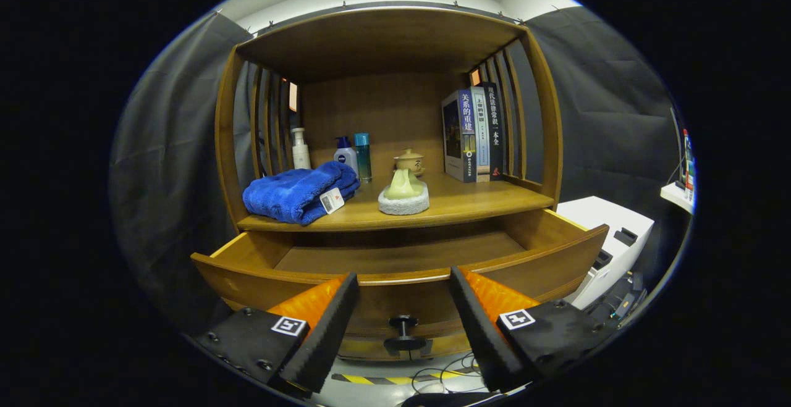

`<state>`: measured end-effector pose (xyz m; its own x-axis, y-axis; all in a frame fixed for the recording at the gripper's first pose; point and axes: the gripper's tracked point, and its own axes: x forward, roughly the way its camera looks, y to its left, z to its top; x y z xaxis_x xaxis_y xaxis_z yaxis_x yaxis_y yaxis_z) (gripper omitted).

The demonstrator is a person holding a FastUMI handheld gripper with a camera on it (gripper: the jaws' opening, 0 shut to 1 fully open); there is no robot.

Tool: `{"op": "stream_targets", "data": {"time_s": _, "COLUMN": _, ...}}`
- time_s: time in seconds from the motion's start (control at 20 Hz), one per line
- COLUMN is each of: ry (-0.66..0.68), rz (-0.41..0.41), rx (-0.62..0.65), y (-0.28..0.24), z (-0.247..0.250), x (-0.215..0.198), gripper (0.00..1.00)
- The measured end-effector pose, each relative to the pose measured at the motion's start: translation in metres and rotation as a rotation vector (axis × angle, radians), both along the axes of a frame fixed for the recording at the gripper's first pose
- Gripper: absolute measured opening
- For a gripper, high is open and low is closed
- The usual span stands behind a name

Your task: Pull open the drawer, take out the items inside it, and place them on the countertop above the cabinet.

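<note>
The drawer point(401, 265) stands pulled open below the countertop point(469, 200). A blue towel point(296, 194) lies on that countertop. The gripper point(403, 327) gapes wide, holding nothing, around the drawer's knob point(403, 323).

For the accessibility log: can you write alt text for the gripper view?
The open gripper hangs before a wooden cabinet's pulled-out drawer, its knob between the fingers; the visible drawer floor is bare. On the countertop above sit a folded blue towel, bottles, a small teapot and upright books.

Drawer point(395, 259) floor's near part hidden behind its front panel; bottle labels unreadable.
</note>
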<state>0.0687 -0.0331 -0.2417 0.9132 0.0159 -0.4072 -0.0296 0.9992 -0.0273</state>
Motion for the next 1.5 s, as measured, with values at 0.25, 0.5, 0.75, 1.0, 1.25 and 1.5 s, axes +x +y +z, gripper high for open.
{"op": "stream_targets", "data": {"time_s": 0.25, "ry": 0.008, "rz": 0.001, "rx": 0.004, "y": 0.003, "z": -0.001, "x": 0.019, "gripper": 0.98}}
{"op": "stream_targets", "data": {"time_s": 0.5, "ry": 0.016, "rz": 0.002, "rx": 0.001, "y": 0.003, "z": -0.006, "x": 0.038, "gripper": 0.98}}
{"op": "stream_targets", "data": {"time_s": 0.75, "ry": 0.028, "rz": 0.000, "rx": 0.004, "y": 0.004, "z": -0.009, "x": 0.056, "gripper": 0.98}}
{"op": "stream_targets", "data": {"time_s": 1.0, "ry": 0.030, "rz": 0.004, "rx": -0.007, "y": 0.006, "z": -0.009, "x": 0.069, "gripper": 0.98}}
{"op": "stream_targets", "data": {"time_s": 1.25, "ry": 0.029, "rz": -0.006, "rx": -0.012, "y": 0.007, "z": -0.014, "x": 0.088, "gripper": 0.98}}
{"op": "stream_targets", "data": {"time_s": 1.5, "ry": 0.015, "rz": -0.017, "rx": 0.016, "y": 0.008, "z": -0.019, "x": 0.107, "gripper": 0.98}}
